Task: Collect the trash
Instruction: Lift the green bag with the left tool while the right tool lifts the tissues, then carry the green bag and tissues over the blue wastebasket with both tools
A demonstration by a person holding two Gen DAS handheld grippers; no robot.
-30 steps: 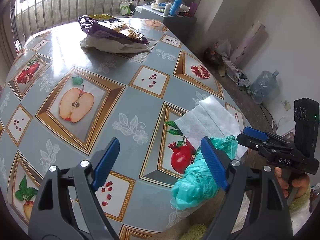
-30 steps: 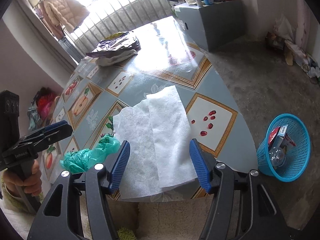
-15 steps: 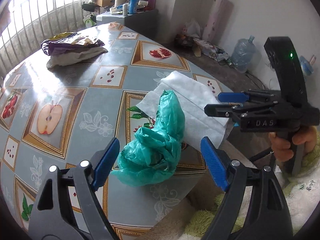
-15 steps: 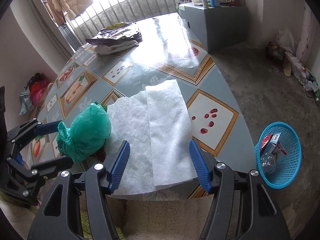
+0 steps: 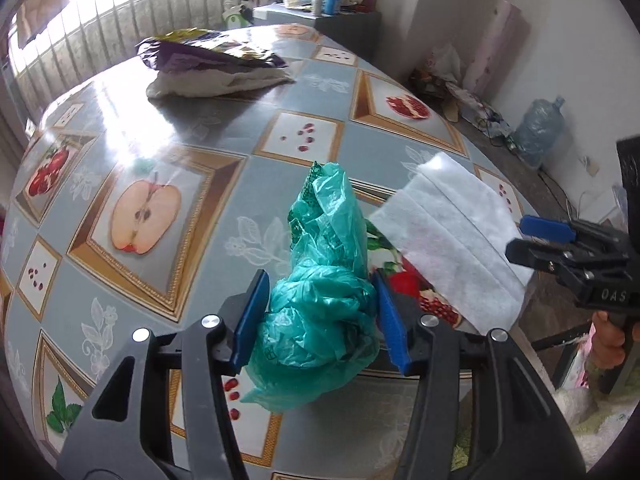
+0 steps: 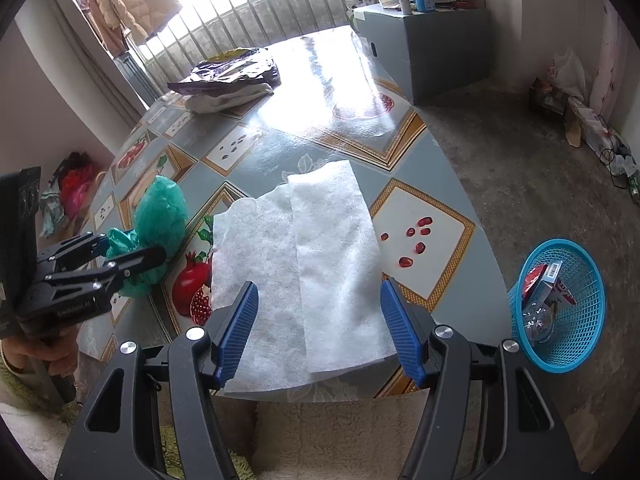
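A crumpled green plastic bag [image 5: 324,240] lies on the fruit-patterned table [image 5: 256,184] near its front edge. My left gripper [image 5: 320,320] is closing around the bag's lower bulk, and both blue pads touch its sides. The right wrist view shows the same grip, the left gripper [image 6: 132,248] pinching the green bag [image 6: 162,212] from the side. A flat white tissue sheet [image 6: 304,256] lies beside the bag at the table edge. My right gripper [image 6: 318,320] hovers over the sheet's near end, its jaws opening and nothing pressed between them. The left wrist view has the right gripper [image 5: 520,238] at the sheet's [image 5: 448,232] right edge.
A purple snack bag [image 5: 208,48] rests on a white cloth [image 5: 212,80] at the table's far side. On the floor to the right stands a blue mesh basket [image 6: 560,320] holding some trash. Beyond the table stand a grey cabinet [image 6: 432,48] and a window railing.
My left gripper swung over to the green bag, dropped lower and narrowed its jaws onto it. The right gripper stayed over the white sheet and opened slightly wider.
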